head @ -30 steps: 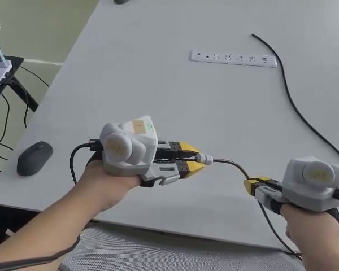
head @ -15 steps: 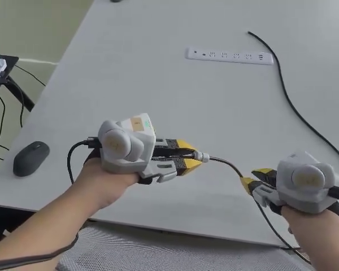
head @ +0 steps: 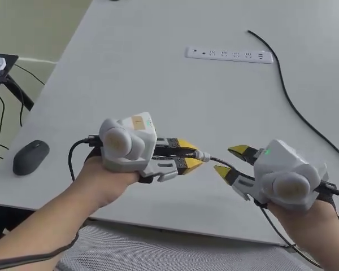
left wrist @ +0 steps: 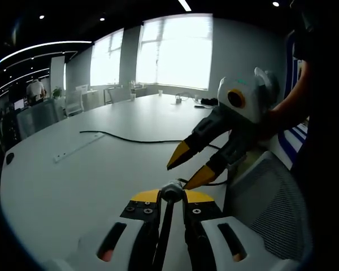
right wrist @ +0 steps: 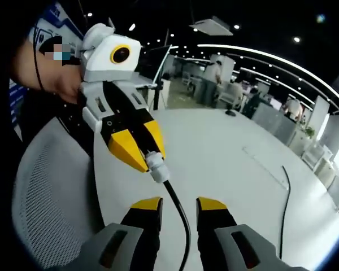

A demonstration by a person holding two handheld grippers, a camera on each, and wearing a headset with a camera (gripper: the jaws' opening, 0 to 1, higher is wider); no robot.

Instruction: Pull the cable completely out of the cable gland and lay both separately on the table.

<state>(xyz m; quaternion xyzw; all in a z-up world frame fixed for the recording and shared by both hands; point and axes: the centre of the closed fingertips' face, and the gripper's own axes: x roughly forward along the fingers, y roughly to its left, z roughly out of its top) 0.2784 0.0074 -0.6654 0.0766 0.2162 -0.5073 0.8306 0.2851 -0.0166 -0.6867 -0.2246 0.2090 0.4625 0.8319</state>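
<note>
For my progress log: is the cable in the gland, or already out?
In. The cable enters the gland, shut in the left gripper; the right gripper is open.

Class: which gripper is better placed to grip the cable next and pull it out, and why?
Right. The right gripper is open with the cable running between its jaws, while the left gripper is shut on the cable gland, holding it.

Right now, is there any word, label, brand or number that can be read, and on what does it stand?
No text can be read in these views.
The tan label on the left gripper: too blurred to read.
Any print on the power strip: too small to read.
</note>
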